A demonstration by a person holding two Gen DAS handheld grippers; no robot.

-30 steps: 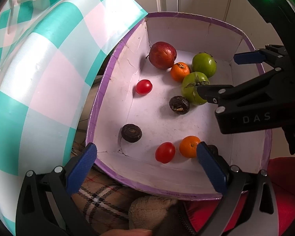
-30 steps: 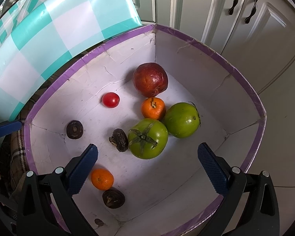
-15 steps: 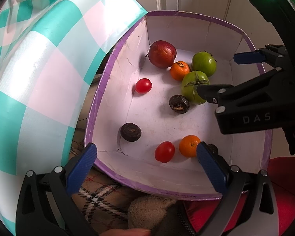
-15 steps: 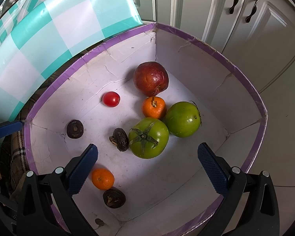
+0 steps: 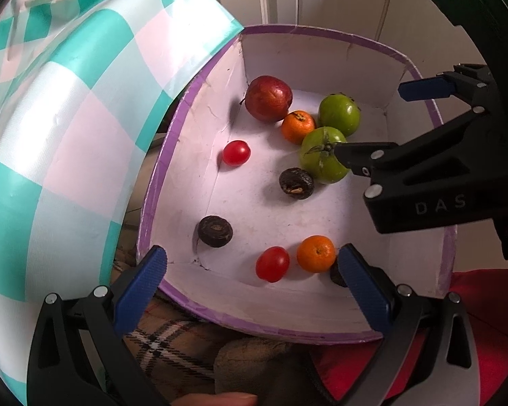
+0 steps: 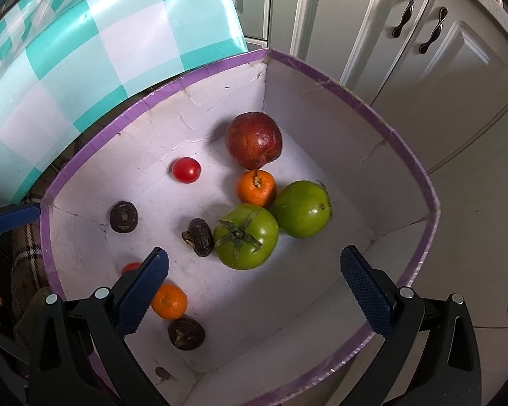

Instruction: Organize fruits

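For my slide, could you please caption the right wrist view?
Open right gripper above a purple-rimmed box of mixed fruits.

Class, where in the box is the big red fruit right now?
The red fruit lies in the box's far corner, just behind an orange, in both wrist views.

Pale panelled cabinet doors [image 6: 372, 34] with dark curved handles [image 6: 404, 12] are seen behind, daylight falling across them.

Left tongs [image 5: 252, 274] spread wide, blue pads [image 5: 140, 289] well apart, nothing between them. Right tongs [image 6: 254, 282] likewise gaping, empty, angled downward; seen from the left wrist view reaching in from the right side, upper finger above lower.
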